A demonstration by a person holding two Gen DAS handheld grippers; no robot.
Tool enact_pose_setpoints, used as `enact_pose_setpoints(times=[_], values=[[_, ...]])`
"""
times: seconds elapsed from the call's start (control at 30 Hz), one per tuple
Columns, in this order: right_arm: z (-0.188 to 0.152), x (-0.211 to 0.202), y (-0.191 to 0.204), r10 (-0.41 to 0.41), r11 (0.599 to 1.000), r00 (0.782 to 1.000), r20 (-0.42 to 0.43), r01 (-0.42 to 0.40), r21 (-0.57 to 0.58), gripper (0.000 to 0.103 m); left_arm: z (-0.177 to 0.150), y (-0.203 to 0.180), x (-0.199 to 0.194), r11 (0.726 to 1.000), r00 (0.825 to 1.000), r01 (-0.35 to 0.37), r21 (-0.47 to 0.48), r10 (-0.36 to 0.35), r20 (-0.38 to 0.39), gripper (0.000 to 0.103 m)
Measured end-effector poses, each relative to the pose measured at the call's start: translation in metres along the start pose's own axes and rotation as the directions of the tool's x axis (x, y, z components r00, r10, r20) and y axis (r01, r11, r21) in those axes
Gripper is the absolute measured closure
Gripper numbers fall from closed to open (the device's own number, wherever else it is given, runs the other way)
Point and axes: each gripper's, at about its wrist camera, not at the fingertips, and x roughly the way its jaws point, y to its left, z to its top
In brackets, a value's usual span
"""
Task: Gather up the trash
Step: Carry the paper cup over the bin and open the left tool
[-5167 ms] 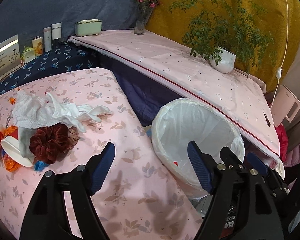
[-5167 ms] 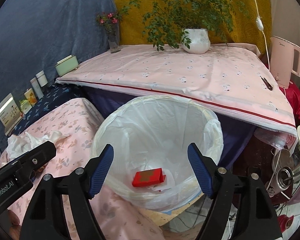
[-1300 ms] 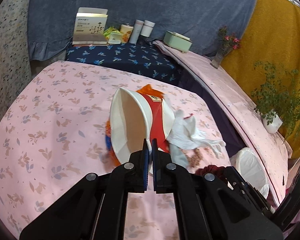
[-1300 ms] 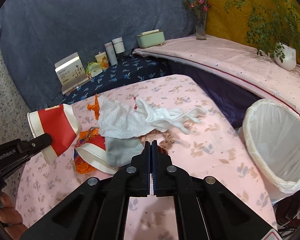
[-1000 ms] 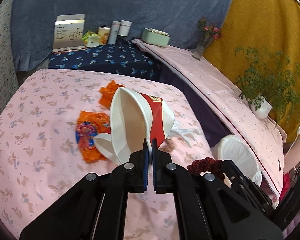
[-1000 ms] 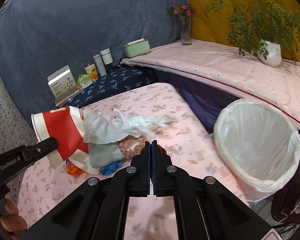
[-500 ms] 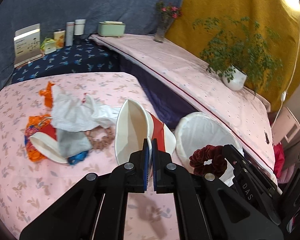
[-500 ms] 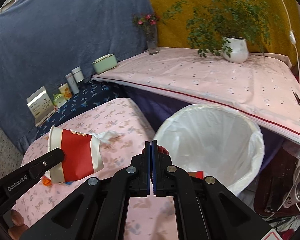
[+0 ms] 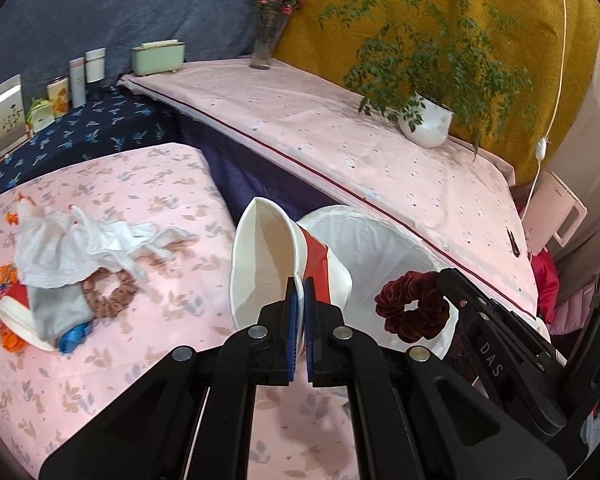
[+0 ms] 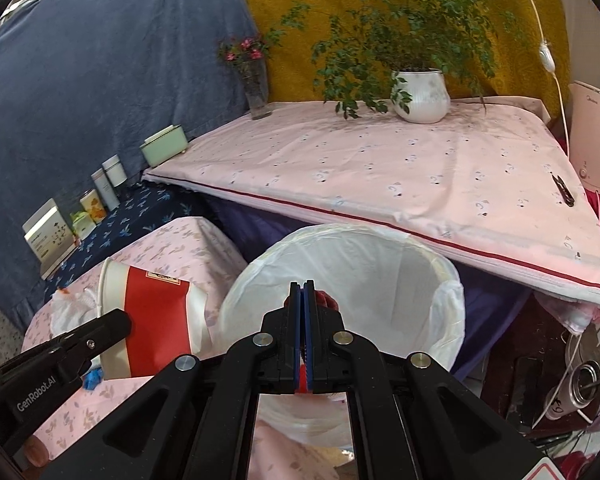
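Two pieces of trash reach the bin; a pile waits behind.
At nine o'clock on the floral bench [image 9: 148,364], crumpled tissue [image 9: 72,248] and wrappers remain; the left gripper [image 9: 300,292] pinches a glossy, flattened paper cup [image 9: 276,264], the right gripper [image 10: 303,296] a plush burgundy scrunchie [image 9: 412,304], over the film-lined bin [image 10: 380,264].

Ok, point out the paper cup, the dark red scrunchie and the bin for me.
paper cup [image 9: 260,264]: left wrist view, on its white inside wall.
dark red scrunchie [image 9: 392,300]: left wrist view, on its ruffled left side.
bin [image 10: 380,264]: right wrist view, on the white liner's inner back wall.
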Motion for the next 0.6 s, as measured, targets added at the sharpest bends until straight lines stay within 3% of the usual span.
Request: enact_pose_setpoints(times=[0.1,0.17,0.2,0.23,0.27,0.33,0.6], values=[[0.001,0.004,-0.010,-0.008,1.000,1.000,-0.008,0.008,0.015,0.100,0.001,-0.012,0.012,1.000,0.999,0.028,0.009,-0.027,-0.025,0.098],[0.000,0.007,-0.017,-0.018,0.999,1.000,-0.014,0.018,0.035,0.096,0.001,-0.017,0.019,0.999,0.998,0.033,-0.001,-0.033,-0.045,0.074],[0.001,0.007,-0.020,-0.020,0.999,1.000,-0.014,0.021,0.043,0.094,0.001,-0.018,0.021,0.999,0.998,0.035,-0.004,-0.035,-0.044,0.053],[0.001,0.008,-0.023,-0.021,0.998,1.000,-0.020,0.022,0.051,0.088,-0.001,-0.019,0.021,1.000,0.999,0.025,-0.004,-0.025,-0.033,0.047],[0.000,0.009,-0.026,-0.025,0.998,0.999,-0.022,0.027,0.058,0.076,-0.002,-0.021,0.021,1.000,1.000,0.016,0.000,-0.016,-0.025,0.045],[-0.001,0.009,-0.030,-0.040,0.997,0.999,-0.019,0.041,0.067,0.063,-0.004,-0.024,0.024,1.000,0.999,0.006,0.018,-0.005,-0.031,0.045],[-0.005,0.008,-0.035,-0.052,0.996,0.998,-0.021,0.053,0.069,0.053,-0.007,-0.013,0.027,1.000,0.999,-0.022,-0.011,0.022,-0.046,0.044]])
